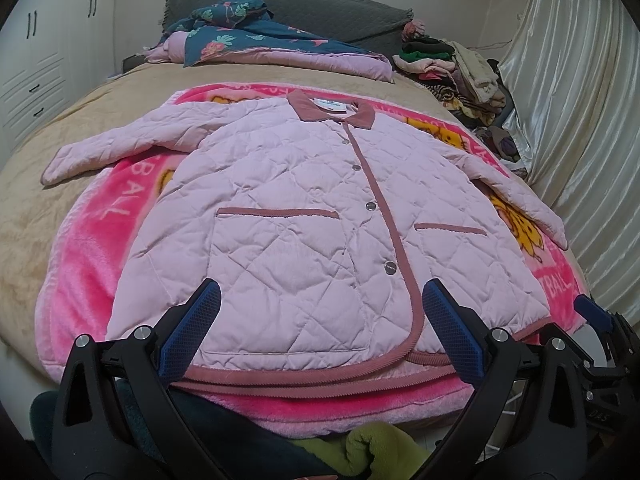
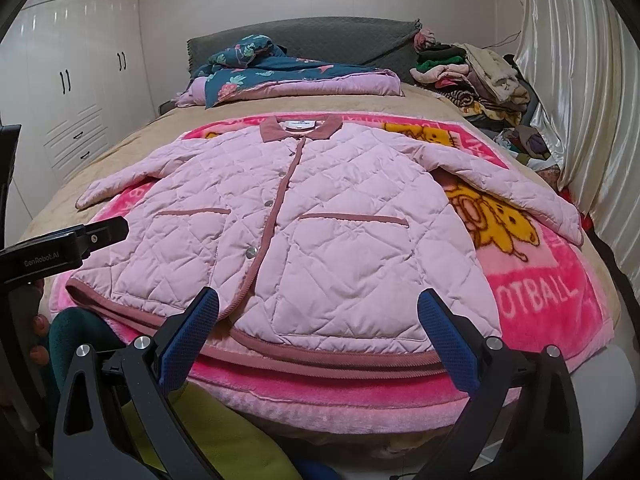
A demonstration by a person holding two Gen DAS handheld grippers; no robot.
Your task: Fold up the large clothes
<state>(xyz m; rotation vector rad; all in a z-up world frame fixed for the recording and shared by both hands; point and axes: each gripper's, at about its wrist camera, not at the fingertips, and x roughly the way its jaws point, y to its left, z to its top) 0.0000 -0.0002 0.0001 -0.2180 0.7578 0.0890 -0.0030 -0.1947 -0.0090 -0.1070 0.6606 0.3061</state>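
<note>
A pale pink quilted jacket [image 1: 304, 208] [image 2: 320, 224] lies face up and buttoned on a bright pink cartoon blanket [image 1: 92, 264] [image 2: 536, 280], collar at the far end, both sleeves spread out to the sides. Its dark pink hem hangs near the bed's front edge. My left gripper [image 1: 320, 332] is open, its blue pads just short of the hem's left half, holding nothing. My right gripper [image 2: 320, 336] is open over the hem's right half, also holding nothing. The right gripper's tip [image 1: 596, 312] shows at the right edge of the left wrist view.
The blanket lies on a tan bedspread [image 1: 44, 168]. A dark floral quilt [image 1: 256, 40] sits by the grey headboard [image 2: 340, 40]. A heap of clothes [image 1: 460, 68] is at the far right, beside a shiny curtain [image 2: 580, 80]. White wardrobes [image 2: 80, 80] stand left. Green and dark fabric [image 1: 380, 448] lies below the bed edge.
</note>
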